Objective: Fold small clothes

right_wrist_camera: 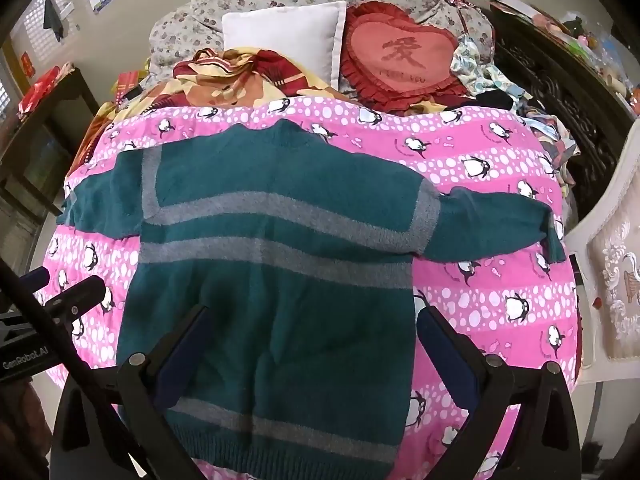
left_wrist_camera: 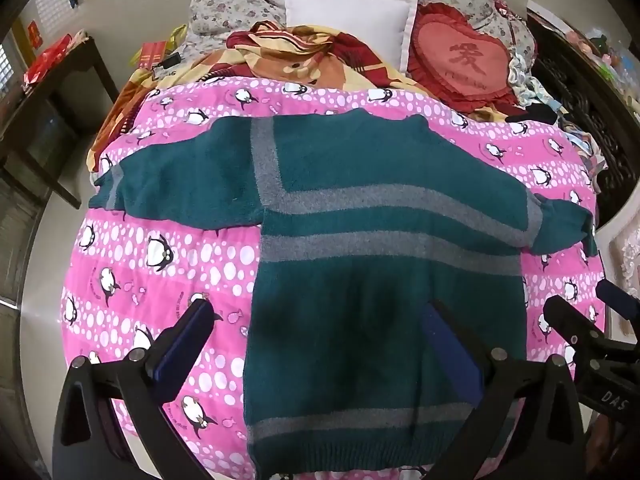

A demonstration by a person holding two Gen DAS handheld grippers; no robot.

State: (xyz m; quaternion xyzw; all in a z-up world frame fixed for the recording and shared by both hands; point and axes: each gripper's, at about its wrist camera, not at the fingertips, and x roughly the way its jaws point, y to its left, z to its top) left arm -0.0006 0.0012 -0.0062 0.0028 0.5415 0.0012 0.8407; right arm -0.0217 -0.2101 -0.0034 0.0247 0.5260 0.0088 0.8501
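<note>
The left gripper [left_wrist_camera: 316,344] and the right gripper [right_wrist_camera: 314,338] both hover with fingers spread wide and gripping nothing, above the lower body of a teal knit sweater [left_wrist_camera: 372,248] with grey bands and a ribbed hem, which lies flat, sleeves outstretched, on a pink penguin-print quilt [left_wrist_camera: 160,264]. Beyond it lie a crumpled patterned blanket [left_wrist_camera: 288,56], a white pillow [left_wrist_camera: 352,20] and a ruffled red heart cushion [left_wrist_camera: 464,56]. Only the right wrist view shows a pale embroidered chair [right_wrist_camera: 612,280] (at the bed's right).
</note>
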